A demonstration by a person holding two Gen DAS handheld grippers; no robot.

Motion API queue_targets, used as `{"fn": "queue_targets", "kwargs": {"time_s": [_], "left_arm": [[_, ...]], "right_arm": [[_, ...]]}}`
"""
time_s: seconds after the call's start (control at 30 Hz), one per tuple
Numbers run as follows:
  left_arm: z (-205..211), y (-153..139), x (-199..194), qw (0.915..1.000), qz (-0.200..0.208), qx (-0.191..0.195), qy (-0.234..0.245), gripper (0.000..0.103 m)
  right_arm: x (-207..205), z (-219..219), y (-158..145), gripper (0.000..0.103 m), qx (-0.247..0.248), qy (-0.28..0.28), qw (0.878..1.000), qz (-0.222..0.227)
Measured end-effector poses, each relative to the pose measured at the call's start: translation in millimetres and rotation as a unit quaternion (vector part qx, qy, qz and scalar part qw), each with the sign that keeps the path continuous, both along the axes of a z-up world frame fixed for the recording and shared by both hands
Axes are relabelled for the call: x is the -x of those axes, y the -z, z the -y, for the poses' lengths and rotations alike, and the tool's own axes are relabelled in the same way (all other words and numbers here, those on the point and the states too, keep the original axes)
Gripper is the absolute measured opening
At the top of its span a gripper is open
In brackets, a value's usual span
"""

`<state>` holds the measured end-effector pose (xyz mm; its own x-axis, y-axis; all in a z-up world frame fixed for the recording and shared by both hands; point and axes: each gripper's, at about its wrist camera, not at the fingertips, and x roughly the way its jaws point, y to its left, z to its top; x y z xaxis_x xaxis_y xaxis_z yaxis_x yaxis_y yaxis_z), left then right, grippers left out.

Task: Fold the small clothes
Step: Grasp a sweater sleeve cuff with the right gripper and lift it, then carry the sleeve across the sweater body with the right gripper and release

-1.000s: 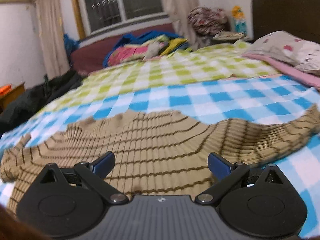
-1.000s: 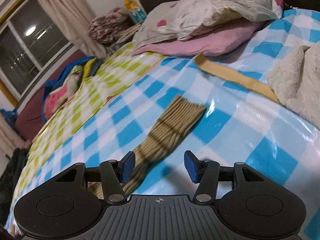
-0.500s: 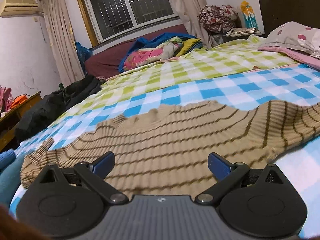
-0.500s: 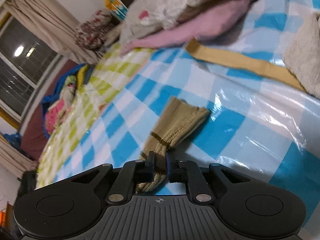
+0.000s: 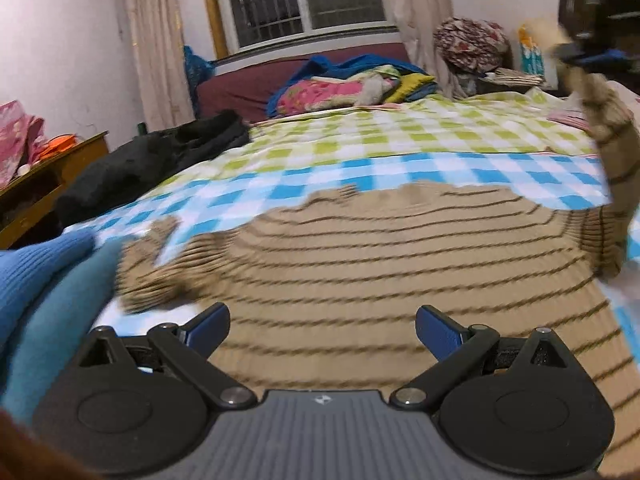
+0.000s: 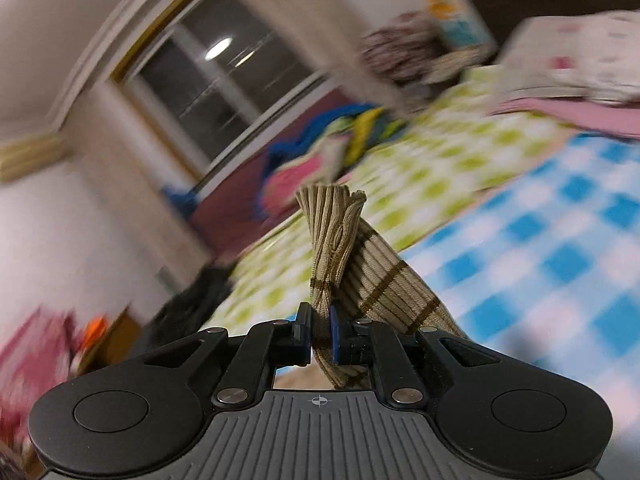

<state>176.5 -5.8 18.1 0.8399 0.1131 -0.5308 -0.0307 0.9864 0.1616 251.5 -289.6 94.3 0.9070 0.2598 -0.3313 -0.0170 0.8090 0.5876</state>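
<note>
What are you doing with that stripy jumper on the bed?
A person is folding a tan ribbed sweater with dark stripes on the blue-checked bedsheet. The right gripper is shut on one sleeve and holds it up off the bed. The left gripper hangs open over the sweater's body, holding nothing.

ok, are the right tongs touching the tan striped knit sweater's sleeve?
Touching. The right wrist view shows the right tongs shut on the tan striped knit sweater's sleeve, with both blue pads pressing the bunched fabric.
</note>
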Motion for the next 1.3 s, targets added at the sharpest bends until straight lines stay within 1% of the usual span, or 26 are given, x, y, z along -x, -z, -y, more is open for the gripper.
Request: {"fn": "queue_targets", "kwargs": {"time_s": [0.1, 0.2, 0.3, 0.37, 0.47, 0.53, 0.67, 0.73, 0.77, 0.9, 0.97, 1.1, 1.17, 1.3], "left_arm": [[-36, 0, 17, 0.9999, 0.0, 0.004, -0.013, 0.103], [-65, 5, 28, 0.9996, 0.003, 0.012, -0.026, 0.103], [-86, 13, 32, 0.999, 0.002, 0.026, -0.038, 0.103], [-96, 16, 30, 0.9987, -0.005, 0.04, -0.032, 0.103], [-105, 18, 28, 0.9987, -0.008, 0.043, -0.025, 0.103], [-112, 19, 28, 0.9984, -0.009, 0.052, -0.021, 0.103], [-123, 19, 27, 0.9973, -0.011, 0.068, -0.024, 0.103], [-126, 17, 29, 0.9971, -0.009, 0.072, -0.025, 0.103], [-127, 16, 30, 0.9969, -0.007, 0.074, -0.025, 0.103], [-130, 13, 33, 0.9964, -0.002, 0.081, -0.022, 0.103], [-132, 13, 33, 0.9963, 0.0, 0.084, -0.021, 0.103], [-132, 15, 32, 0.9965, 0.001, 0.081, -0.018, 0.103], [-133, 15, 30, 0.9967, 0.005, 0.08, -0.016, 0.103], [-139, 17, 27, 0.9964, 0.005, 0.081, -0.024, 0.103]], "right_arm": [[-15, -66, 3, 0.01, 0.042, -0.05, 0.998, -0.006], [-32, -128, 22, 0.01, 0.077, -0.097, 0.992, -0.03], [-42, -181, 50, 0.01, 0.128, -0.136, 0.981, -0.056], [-45, -210, 72, 0.01, 0.159, -0.157, 0.972, -0.077], [-46, -243, 96, 0.01, 0.201, -0.172, 0.959, -0.101], [-43, -252, 108, 0.01, 0.215, -0.173, 0.955, -0.106], [-41, -268, 116, 0.01, 0.227, -0.169, 0.954, -0.103], [-38, -275, 116, 0.011, 0.258, -0.173, 0.946, -0.09], [-35, -280, 117, 0.014, 0.27, -0.181, 0.942, -0.085], [-32, -295, 117, 0.015, 0.287, -0.217, 0.931, -0.066], [-30, -301, 116, 0.015, 0.298, -0.219, 0.927, -0.06], [-30, -298, 114, 0.016, 0.283, -0.231, 0.929, -0.058], [-31, -294, 112, 0.016, 0.27, -0.234, 0.932, -0.058], [-40, -287, 116, 0.017, 0.257, -0.205, 0.942, -0.069]]}}
